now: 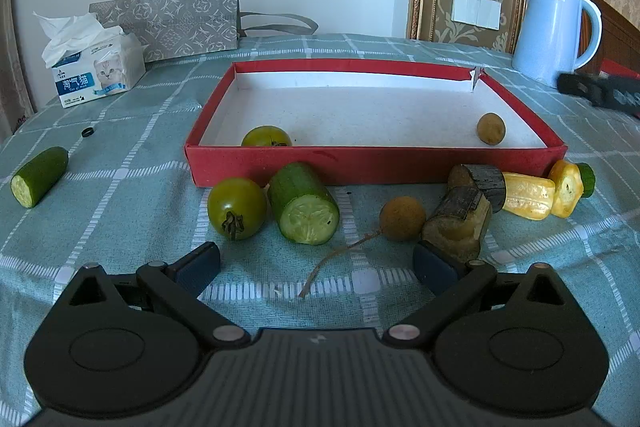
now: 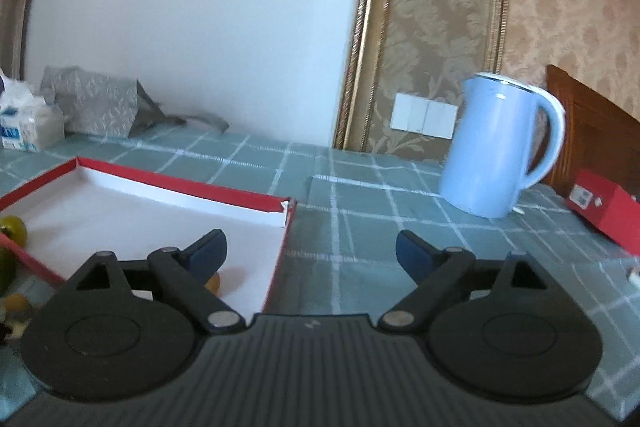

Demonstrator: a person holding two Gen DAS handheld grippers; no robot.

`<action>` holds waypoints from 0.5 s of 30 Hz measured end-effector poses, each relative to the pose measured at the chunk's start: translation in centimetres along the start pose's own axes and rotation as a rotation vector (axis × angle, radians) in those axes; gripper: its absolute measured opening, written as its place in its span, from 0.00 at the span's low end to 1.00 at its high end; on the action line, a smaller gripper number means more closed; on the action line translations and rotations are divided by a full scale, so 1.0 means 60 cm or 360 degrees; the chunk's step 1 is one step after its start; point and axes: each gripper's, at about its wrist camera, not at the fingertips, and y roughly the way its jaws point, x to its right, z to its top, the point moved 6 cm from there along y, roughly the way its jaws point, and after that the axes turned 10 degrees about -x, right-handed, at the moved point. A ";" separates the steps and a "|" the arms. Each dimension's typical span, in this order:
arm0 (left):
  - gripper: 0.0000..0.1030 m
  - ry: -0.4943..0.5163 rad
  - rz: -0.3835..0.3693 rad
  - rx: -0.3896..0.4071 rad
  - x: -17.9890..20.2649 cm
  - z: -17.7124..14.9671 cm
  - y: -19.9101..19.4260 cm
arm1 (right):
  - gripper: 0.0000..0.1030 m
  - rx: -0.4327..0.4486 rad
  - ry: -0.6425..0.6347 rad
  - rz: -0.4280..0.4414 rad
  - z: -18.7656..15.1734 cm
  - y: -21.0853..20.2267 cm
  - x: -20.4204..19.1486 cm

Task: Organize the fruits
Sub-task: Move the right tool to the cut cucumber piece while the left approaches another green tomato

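Note:
A shallow red box (image 1: 376,163) with a white floor lies on the checked cloth. Inside it are a green tomato (image 1: 267,137) at the near left and a brown longan (image 1: 491,128) at the right. In front of the box lie another green tomato (image 1: 236,207), a cut cucumber piece (image 1: 304,203), a stemmed longan (image 1: 402,218), two sugarcane chunks (image 1: 460,223) and yellow fruit pieces (image 1: 528,195). My left gripper (image 1: 316,263) stands open just short of them, holding nothing. My right gripper (image 2: 310,251) is open and empty over the box's right wall (image 2: 276,267); the longan (image 2: 214,283) peeks out behind its left finger.
A second cucumber piece (image 1: 38,176) lies far left beside a small black ring (image 1: 89,132). A tissue box (image 1: 94,71) and grey bag (image 1: 172,23) stand at the back left. The blue kettle (image 2: 496,151) and a small red box (image 2: 608,207) are at the back right.

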 end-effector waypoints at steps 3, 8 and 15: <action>1.00 -0.0001 -0.0001 0.0000 0.000 0.000 0.000 | 0.88 -0.0010 0.0074 -0.0011 -0.037 -0.008 0.017; 1.00 0.0000 0.0000 0.0000 0.000 0.000 0.000 | 0.89 -0.0079 0.0181 -0.0039 -0.062 -0.017 0.050; 1.00 -0.0001 0.0000 0.0000 0.000 0.000 0.000 | 0.89 -0.0144 0.0025 -0.0050 -0.102 -0.037 0.036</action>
